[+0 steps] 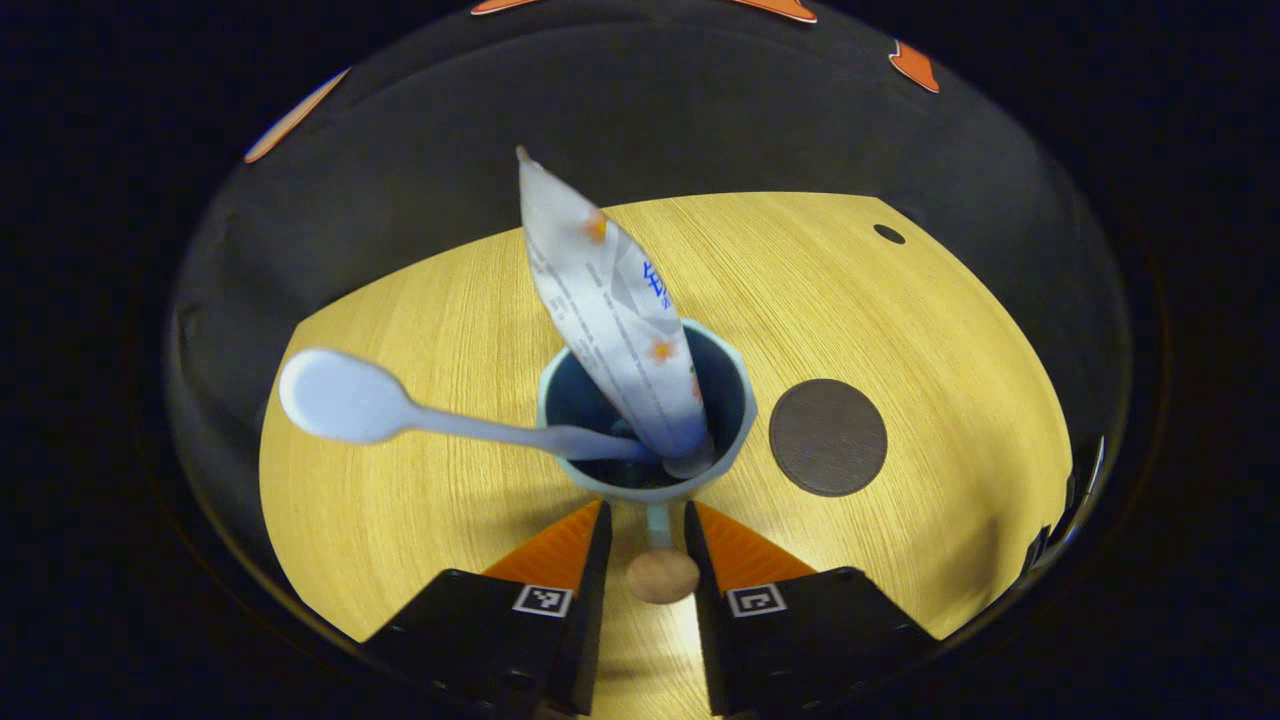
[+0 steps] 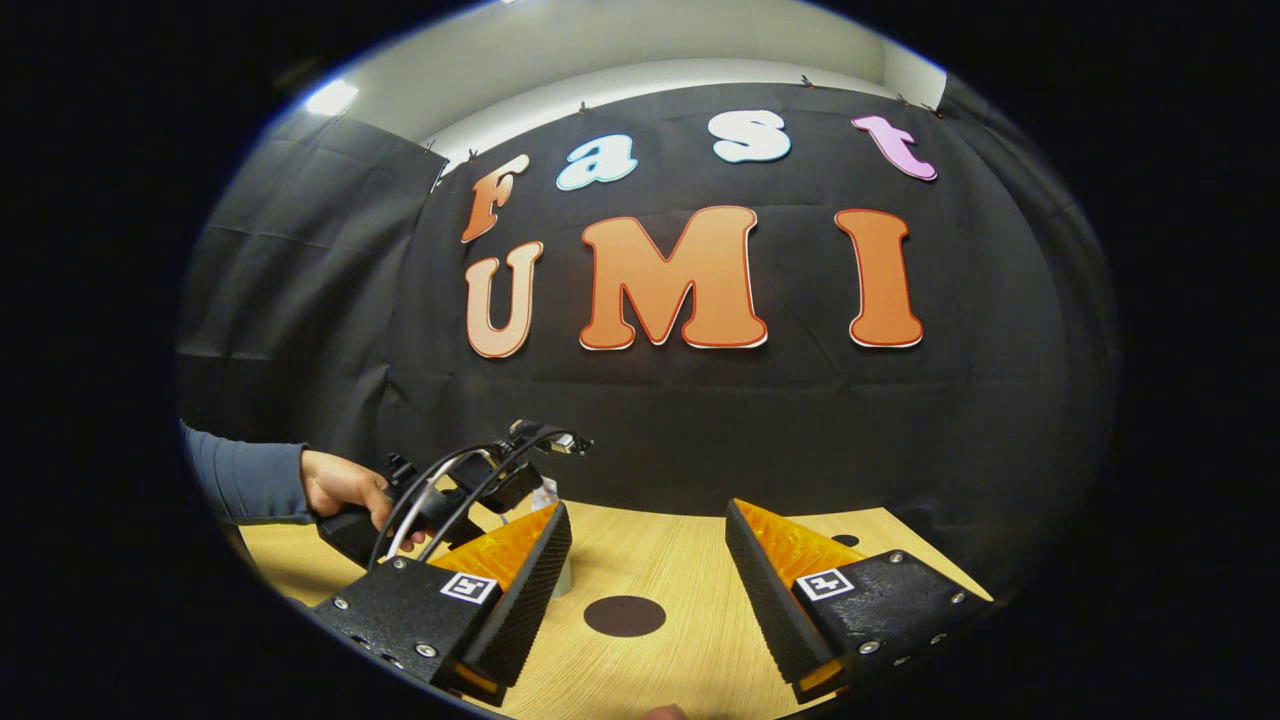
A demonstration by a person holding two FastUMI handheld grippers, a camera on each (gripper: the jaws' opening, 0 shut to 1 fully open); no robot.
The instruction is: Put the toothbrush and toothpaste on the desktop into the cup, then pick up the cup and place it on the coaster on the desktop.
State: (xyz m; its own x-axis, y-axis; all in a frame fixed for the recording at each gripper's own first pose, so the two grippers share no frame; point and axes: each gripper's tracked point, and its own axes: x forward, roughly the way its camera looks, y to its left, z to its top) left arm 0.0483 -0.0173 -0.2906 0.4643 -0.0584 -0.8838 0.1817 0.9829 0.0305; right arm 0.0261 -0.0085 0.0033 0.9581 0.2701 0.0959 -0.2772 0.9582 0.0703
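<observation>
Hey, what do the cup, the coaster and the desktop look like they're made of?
Cup: likely glazed ceramic, pale smooth rim, dark inside. Coaster: matte dark brown disc, maybe leather or cork; unclear. Desktop: light wood or wood-look laminate, fine straight grain lines.

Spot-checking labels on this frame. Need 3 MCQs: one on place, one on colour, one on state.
1. Where is the toothpaste?
A. flat on the desktop B. standing in the cup C. on the coaster
2. What colour is the toothbrush?
A. pale blue B. red C. green
3. How does the left gripper stand?
A. shut on the toothbrush B. open beside the coaster C. fingers either side of the cup's handle

B: the tube rises from the cup's mouth.
A: its head and stem look pale blue.
C: the handle lies between both fingers.
</observation>
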